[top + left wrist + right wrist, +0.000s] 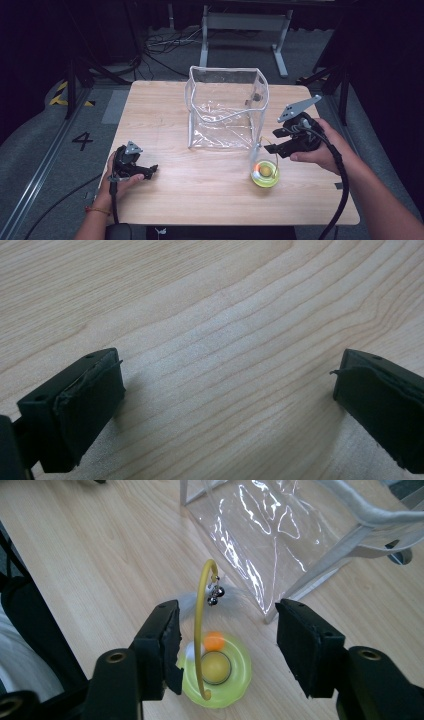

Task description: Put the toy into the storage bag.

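A yellow-green round toy (265, 173) lies on the wooden table (165, 115), just in front of the right corner of a clear plastic bag (225, 107). The toy (215, 672) holds a yellow ball and an orange one, and a thin yellow wire arch (199, 615) with small metal bells (216, 595) rises from it. My right gripper (276, 142) hovers just right of the toy, open. In the right gripper view (227, 625) the arch stands between the jaws, near the left one, untouched. My left gripper (152, 170) rests on the table at the front left, open and empty (227, 390).
The clear bag (280, 535) stands upright and open-topped at the table's middle back. A person's hands hold both grippers, with cables trailing off the front edge. Beyond the table are a floor with cables and a metal frame (245, 22).
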Demonstrator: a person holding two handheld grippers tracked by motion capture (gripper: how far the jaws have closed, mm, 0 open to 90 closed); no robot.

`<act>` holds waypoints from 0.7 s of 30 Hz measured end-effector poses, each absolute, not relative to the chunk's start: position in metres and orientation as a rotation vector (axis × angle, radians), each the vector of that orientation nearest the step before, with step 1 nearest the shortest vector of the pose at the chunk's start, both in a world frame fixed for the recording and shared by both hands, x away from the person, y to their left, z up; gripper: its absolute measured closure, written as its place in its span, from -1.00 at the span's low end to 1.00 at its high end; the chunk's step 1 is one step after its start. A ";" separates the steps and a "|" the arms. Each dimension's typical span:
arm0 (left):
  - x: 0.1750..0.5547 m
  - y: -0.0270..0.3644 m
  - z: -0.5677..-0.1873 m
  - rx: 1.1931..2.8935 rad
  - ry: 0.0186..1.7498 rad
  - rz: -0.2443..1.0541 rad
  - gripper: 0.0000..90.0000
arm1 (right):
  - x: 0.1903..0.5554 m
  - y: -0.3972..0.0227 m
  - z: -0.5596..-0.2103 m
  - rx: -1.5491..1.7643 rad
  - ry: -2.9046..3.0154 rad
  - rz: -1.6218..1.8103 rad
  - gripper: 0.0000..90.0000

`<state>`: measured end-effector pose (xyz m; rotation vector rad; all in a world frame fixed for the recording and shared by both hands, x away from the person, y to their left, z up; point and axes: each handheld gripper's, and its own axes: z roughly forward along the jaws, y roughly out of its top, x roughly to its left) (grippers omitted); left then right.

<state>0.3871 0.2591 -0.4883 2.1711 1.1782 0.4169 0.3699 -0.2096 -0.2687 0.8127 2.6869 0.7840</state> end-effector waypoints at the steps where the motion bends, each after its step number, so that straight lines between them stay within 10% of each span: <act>1: 0.387 0.259 -0.488 2.171 1.177 0.418 -1.00 | 0.374 -0.208 -0.271 0.820 2.701 0.766 0.15; 8: 0.387 0.259 -0.488 2.171 1.178 0.416 -1.00 | 0.381 -0.202 -0.269 0.763 2.777 0.726 0.92; 21: 0.387 0.259 -0.488 2.172 1.176 0.415 -1.00 | 0.387 -0.203 -0.249 0.655 2.866 0.534 0.97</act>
